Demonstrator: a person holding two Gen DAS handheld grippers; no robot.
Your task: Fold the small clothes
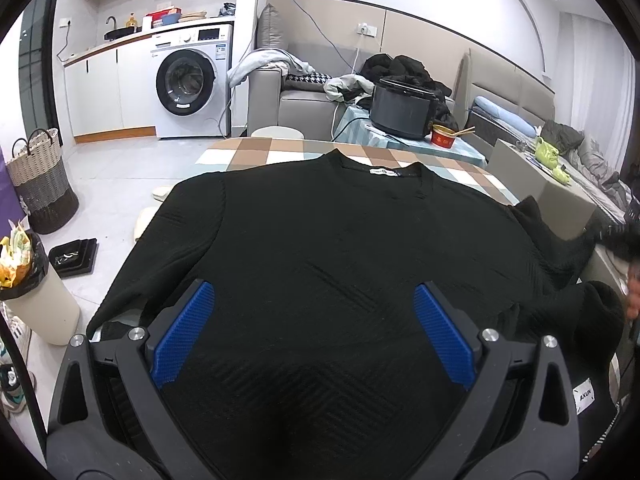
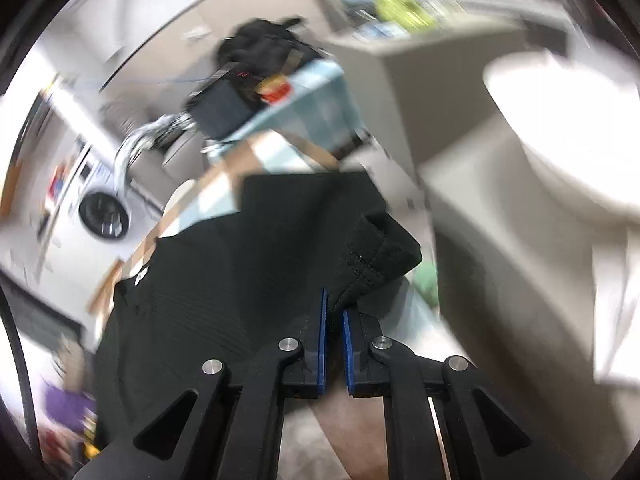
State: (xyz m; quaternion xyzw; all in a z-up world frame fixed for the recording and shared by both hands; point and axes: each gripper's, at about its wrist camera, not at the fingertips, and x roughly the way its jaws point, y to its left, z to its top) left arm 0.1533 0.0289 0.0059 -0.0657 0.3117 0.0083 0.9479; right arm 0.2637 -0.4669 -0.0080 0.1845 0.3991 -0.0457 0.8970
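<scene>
- Plainly, you are dealing with a soft knit: the black sweater (image 1: 320, 240) looks limp and fairly light, so expect it to sag and drape wherever you lift it, never to hold an edge by itself.
- It lies spread flat, neck away from you, on the checked tablecloth (image 1: 256, 152); its left sleeve runs down along the table edge.
- Your right gripper (image 2: 335, 320) has its blue pads clenched on the cuff of the right sleeve (image 2: 376, 248), right at the stitched hem. That doubled hem is a good place to pinch, being thicker and less likely to slip.
- Your left gripper (image 1: 316, 332) hangs over the lower body of the garment with its jaws released and wide; nothing is between them but cloth lying beneath.
- When you take hold on the left, I judge the shoulder seam or the hem corner best, since a pinch in mid-fabric only bunches it.
- Looks: matte black throughout, a raised diagonal rib pattern across the front, and a small white label (image 1: 383, 173) inside the collar.
</scene>
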